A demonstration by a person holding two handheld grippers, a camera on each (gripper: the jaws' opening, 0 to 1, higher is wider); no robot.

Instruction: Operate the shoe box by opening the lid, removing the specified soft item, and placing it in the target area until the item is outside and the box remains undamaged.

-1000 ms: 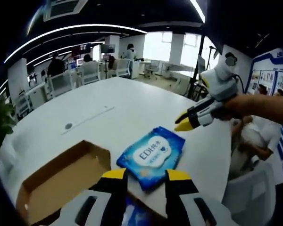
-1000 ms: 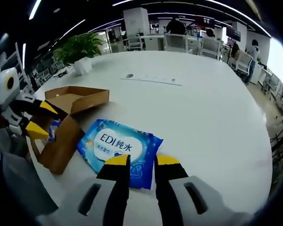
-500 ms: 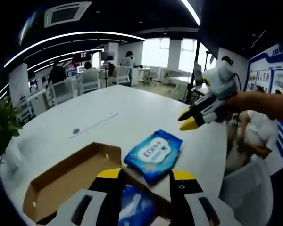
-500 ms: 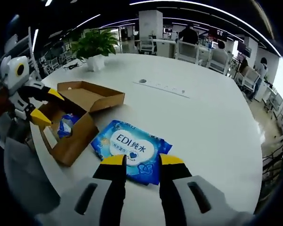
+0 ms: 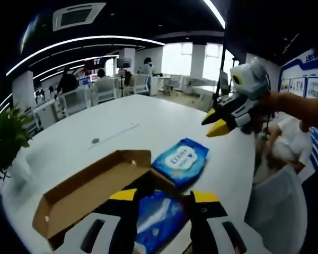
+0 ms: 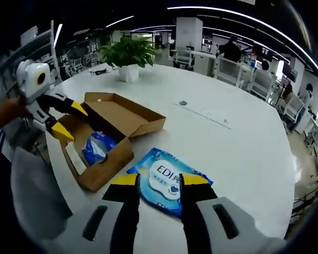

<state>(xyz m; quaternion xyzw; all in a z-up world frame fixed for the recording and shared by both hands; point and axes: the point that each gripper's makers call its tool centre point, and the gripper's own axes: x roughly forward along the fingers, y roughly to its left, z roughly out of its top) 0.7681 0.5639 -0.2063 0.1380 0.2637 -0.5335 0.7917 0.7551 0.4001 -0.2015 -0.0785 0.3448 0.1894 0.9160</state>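
Brown cardboard shoe box [image 6: 103,140], blue-and-white wipes pack [image 6: 167,180], white table [image 6: 238,143].

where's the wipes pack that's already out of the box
The wipes pack lies flat on the white table, just beside the open shoe box, in front of the right gripper, which hovers open.

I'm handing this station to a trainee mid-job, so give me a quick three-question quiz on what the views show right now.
1. True or false: the blue wipes pack lies on the white table, outside the shoe box.
2. What remains inside the box? A) nothing B) a second blue packet C) a shoe
3. Fill in: the box lid is ____.

Key: 1 true; 2 B; 3 open. Both the left gripper and right gripper hold nothing, jaws apart.
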